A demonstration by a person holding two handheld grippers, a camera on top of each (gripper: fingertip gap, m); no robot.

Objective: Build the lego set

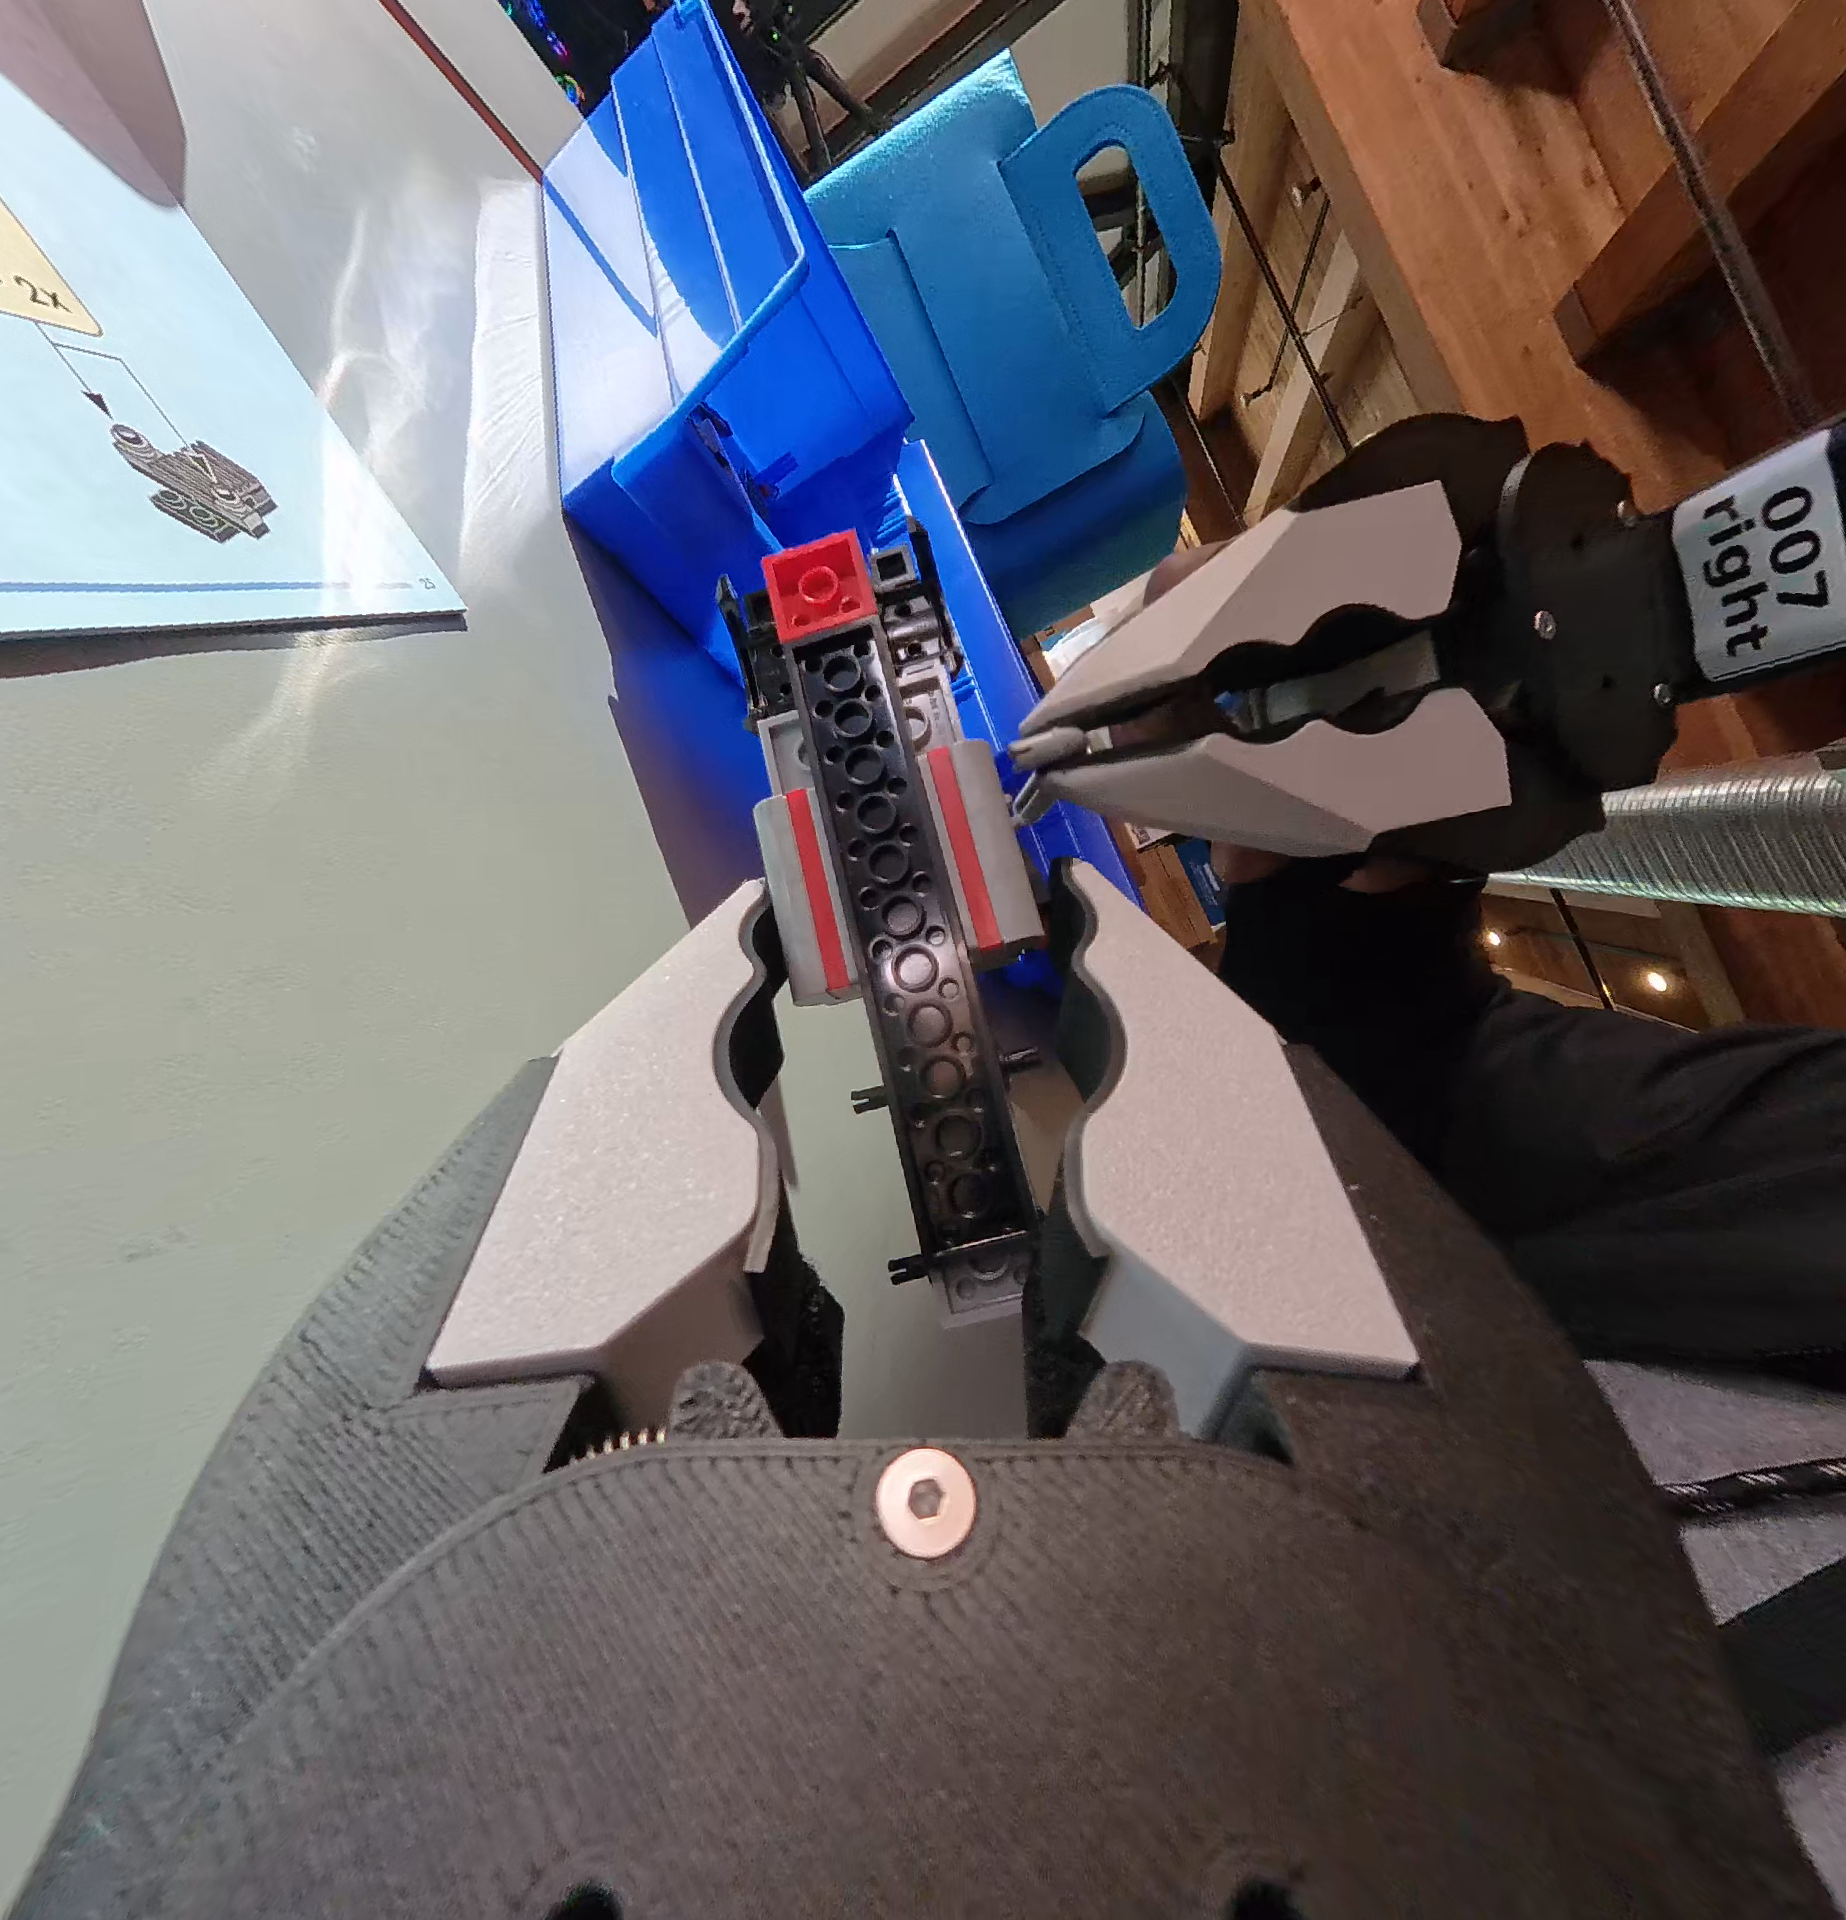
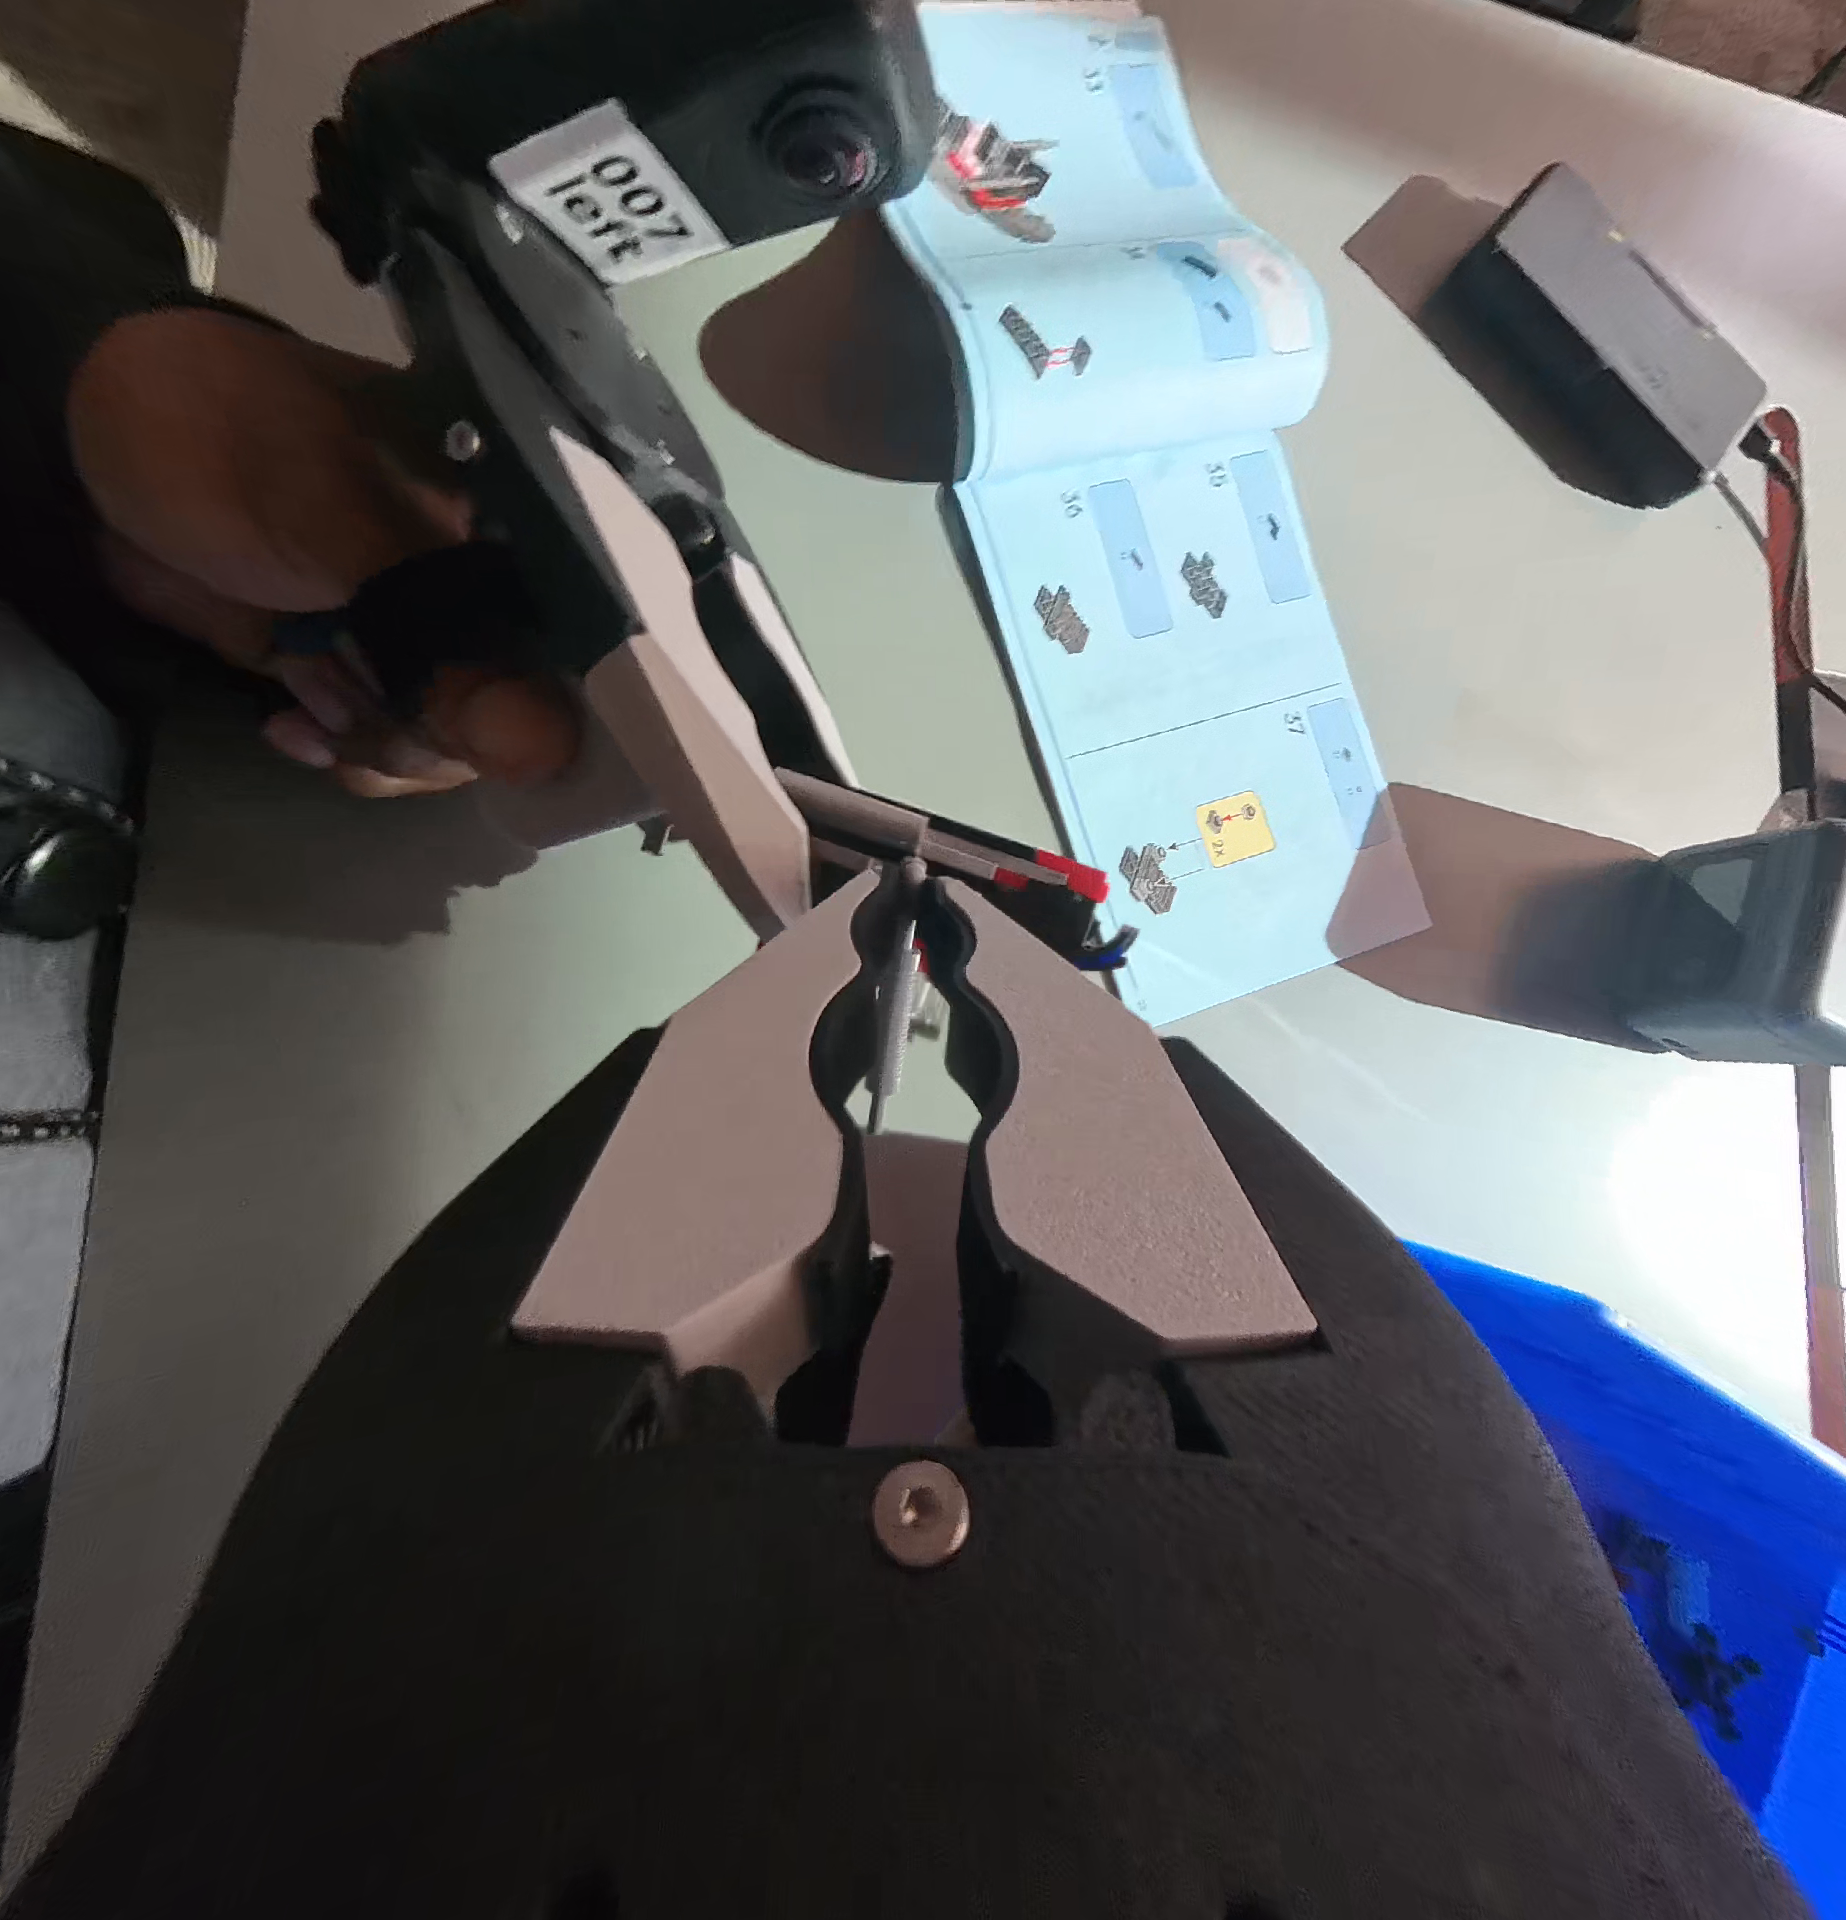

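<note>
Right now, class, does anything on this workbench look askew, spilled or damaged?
Nothing stands out. The lego assembly sits straight between the left gripper fingers, the right gripper pinches a thin grey piece beside it, and the instruction booklet lies open.

We see our left gripper (image 1: 914,914) clamping a long black holed Lego assembly (image 1: 903,935) with grey-and-red side blocks and a red end brick. At three o'clock, our right gripper (image 1: 1033,764) pinches a small grey piece (image 1: 1044,746) against its side. A blue plastic bin (image 1: 690,343) sits at twelve, an open instruction booklet (image 1: 171,436) at ten.
</note>
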